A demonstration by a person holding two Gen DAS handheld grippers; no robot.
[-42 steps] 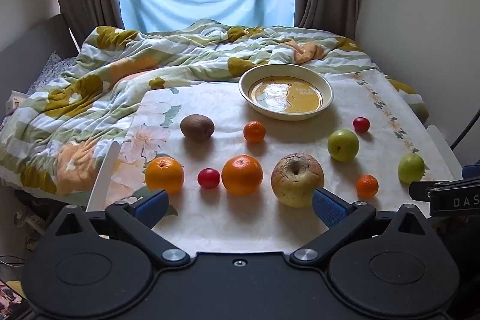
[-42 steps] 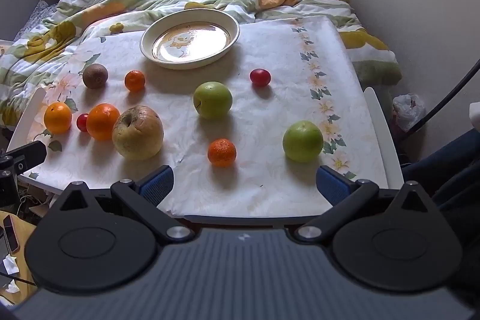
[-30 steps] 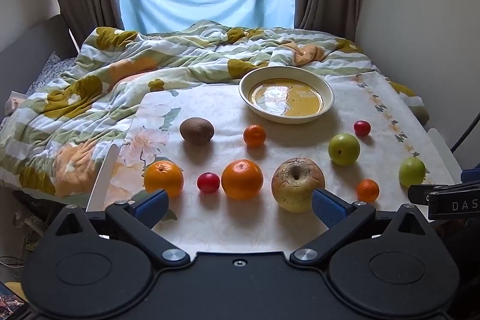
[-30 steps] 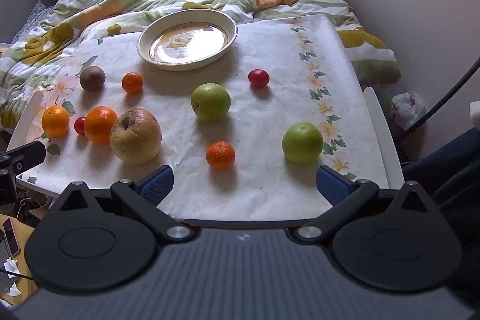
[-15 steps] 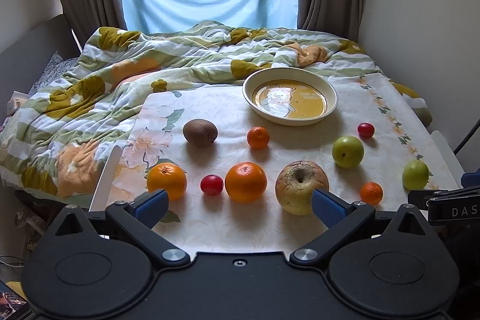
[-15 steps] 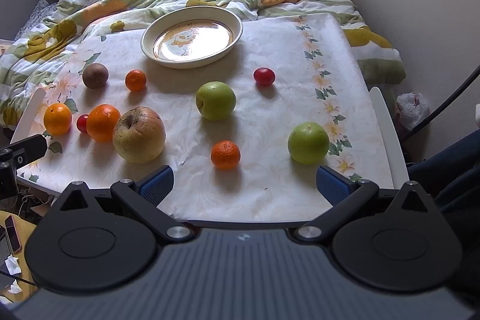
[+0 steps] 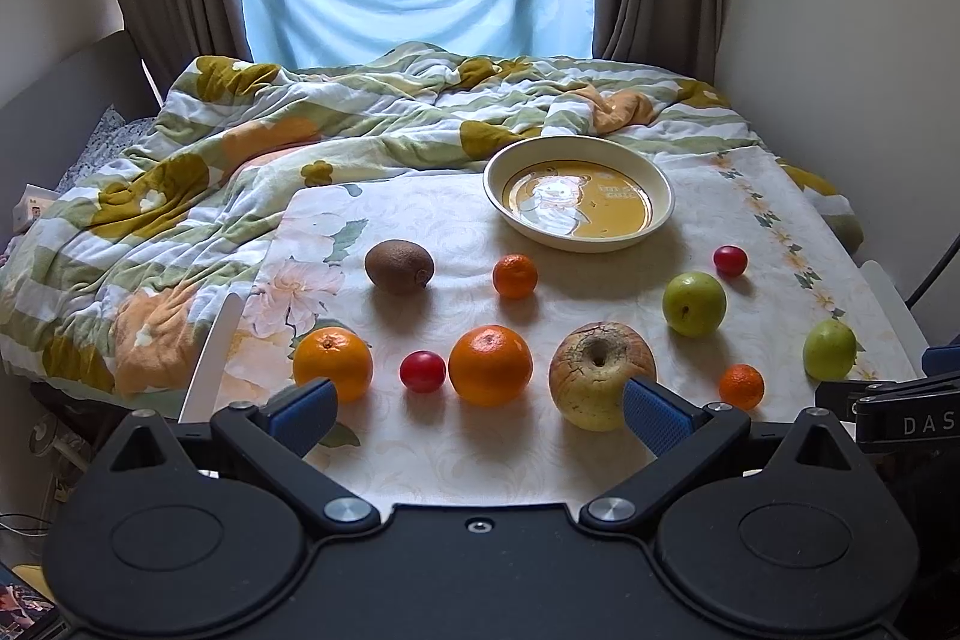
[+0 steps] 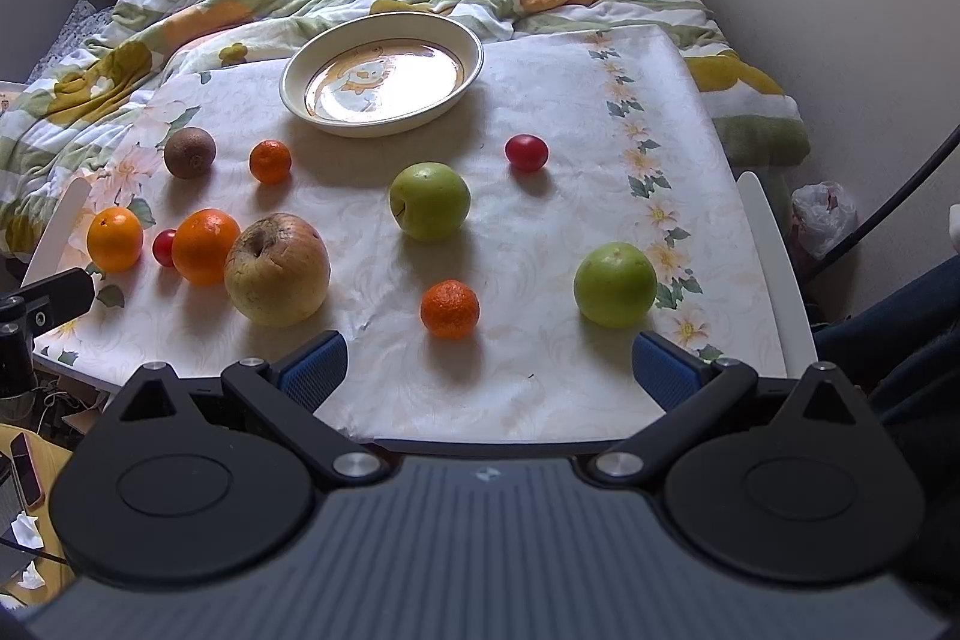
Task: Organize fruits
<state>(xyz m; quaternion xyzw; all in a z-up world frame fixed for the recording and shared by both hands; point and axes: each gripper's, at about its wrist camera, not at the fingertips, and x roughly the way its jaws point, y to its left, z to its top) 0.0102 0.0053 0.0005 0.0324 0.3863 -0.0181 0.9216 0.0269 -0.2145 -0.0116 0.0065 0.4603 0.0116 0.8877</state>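
Both claws, left claw point(image 7: 477, 403) and right claw point(image 8: 486, 361), stand apart, empty. Risk: round fruit such as the tangerine point(image 8: 450, 309) rolls off the tabletop point(image 8: 540, 388) if nudged.

Glossy glazed plate point(image 8: 384, 124) on a matt, faintly patterned cloth point(image 8: 540, 232). Beside the plate: fuzzy brown kiwi point(image 7: 399, 266), shiny red tomato point(image 8: 526, 152). Nearer: dimpled orange point(image 7: 490, 364), wrinkled, cracked apple point(image 7: 600, 373). Behind the plate, soft quilted blanket point(image 7: 240, 148).

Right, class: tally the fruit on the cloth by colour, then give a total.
Orange: 4
Green: 2
Red: 2
Brown: 1, the kiwi
Yellowish: 1, the big apple
Total: 10
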